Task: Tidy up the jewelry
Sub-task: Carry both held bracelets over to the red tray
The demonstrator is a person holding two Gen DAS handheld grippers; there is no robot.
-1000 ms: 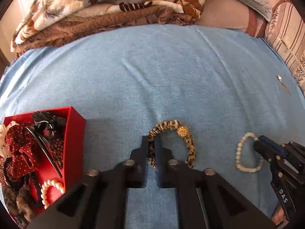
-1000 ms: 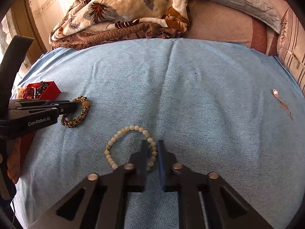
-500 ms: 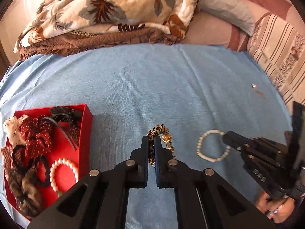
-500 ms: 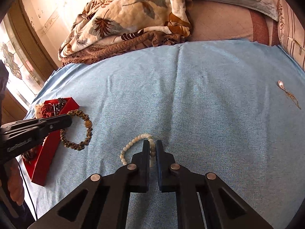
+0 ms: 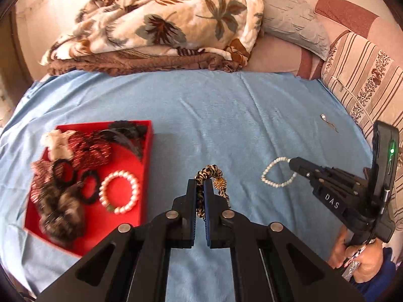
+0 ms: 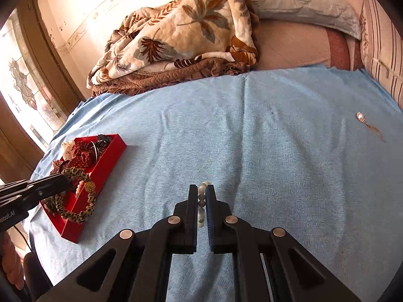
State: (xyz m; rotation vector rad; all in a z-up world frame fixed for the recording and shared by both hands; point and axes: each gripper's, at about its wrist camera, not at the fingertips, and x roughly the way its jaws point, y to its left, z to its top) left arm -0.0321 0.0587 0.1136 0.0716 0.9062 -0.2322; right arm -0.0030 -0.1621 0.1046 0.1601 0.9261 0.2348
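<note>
As both tools (image 5: 199, 183) (image 6: 201, 191) rose, bracelets (image 5: 211, 176) (image 6: 201, 201) lifted

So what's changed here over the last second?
Both claws have lifted their bracelets off the blue cloth. The left claw carried the leopard-print bracelet left, toward the red box; the right claw raised the bead bracelet. Both grips stayed shut. The small pendant and the box haven't moved.
</note>
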